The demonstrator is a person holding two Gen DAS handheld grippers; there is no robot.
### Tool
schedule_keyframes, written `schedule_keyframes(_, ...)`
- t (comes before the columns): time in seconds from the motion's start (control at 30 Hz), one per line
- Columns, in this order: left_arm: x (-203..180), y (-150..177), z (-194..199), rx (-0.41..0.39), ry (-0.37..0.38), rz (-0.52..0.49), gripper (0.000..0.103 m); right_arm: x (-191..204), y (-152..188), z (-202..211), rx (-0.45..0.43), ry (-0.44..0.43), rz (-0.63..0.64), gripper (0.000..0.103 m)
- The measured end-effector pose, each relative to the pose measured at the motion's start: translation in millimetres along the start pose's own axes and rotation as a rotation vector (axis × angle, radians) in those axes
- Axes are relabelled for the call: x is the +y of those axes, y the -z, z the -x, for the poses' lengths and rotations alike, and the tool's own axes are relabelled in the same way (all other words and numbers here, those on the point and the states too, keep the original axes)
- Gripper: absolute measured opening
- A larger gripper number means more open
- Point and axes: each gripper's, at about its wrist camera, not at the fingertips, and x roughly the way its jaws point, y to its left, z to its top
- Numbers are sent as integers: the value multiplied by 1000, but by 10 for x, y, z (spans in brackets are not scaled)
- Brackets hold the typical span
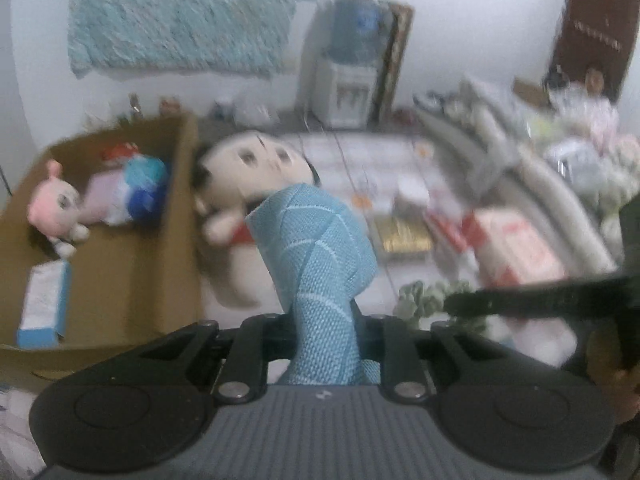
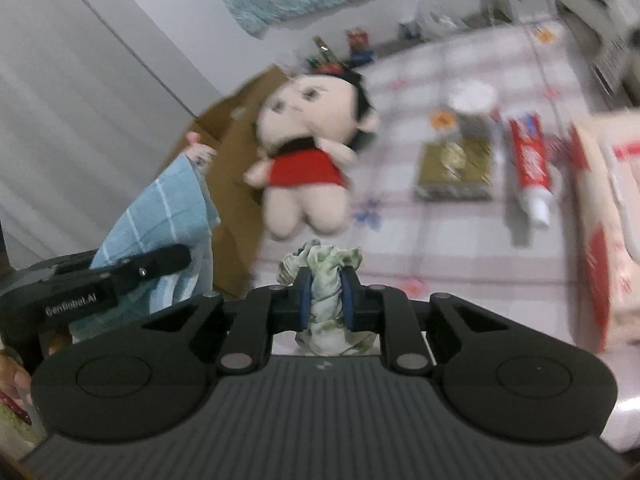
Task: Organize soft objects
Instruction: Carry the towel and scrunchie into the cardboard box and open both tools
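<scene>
Both grabs look solid: left gripper (image 1: 320, 320) clamped on the blue towel (image 1: 316, 240), right gripper (image 2: 325, 296) pinching the floral cloth (image 2: 324, 276) above the table's near edge. I'd carry both over the cardboard box (image 1: 120, 272) at the table's left edge before letting go.

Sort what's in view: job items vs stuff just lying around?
Job:
- blue cloth in left gripper
- green-patterned cloth in right gripper
- doll in red dress
- pink plush
- cardboard box

Lying about:
- toothpaste tube
- gold box
- water dispenser
</scene>
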Motion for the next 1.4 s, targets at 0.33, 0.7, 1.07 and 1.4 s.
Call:
schedule_keyframes(0.33, 743, -400, 739, -175, -85, 129, 20, 1050, -709, -110, -66, -171, 133, 14)
schedule_keyframes(0.7, 1967, -698, 125, 12, -169, 306, 21, 2038, -1591, -1484, 88, -216, 147, 14)
schedule_keyframes(1.07, 2717, -660, -1024, 325, -208, 371, 25, 2238, -1802, -3058, 293, -52, 161, 14)
schedule_keyframes(1.4, 2929, -514, -1215, 380, -147, 427, 62, 2243, -1874, -3648, 324, -41, 137, 17)
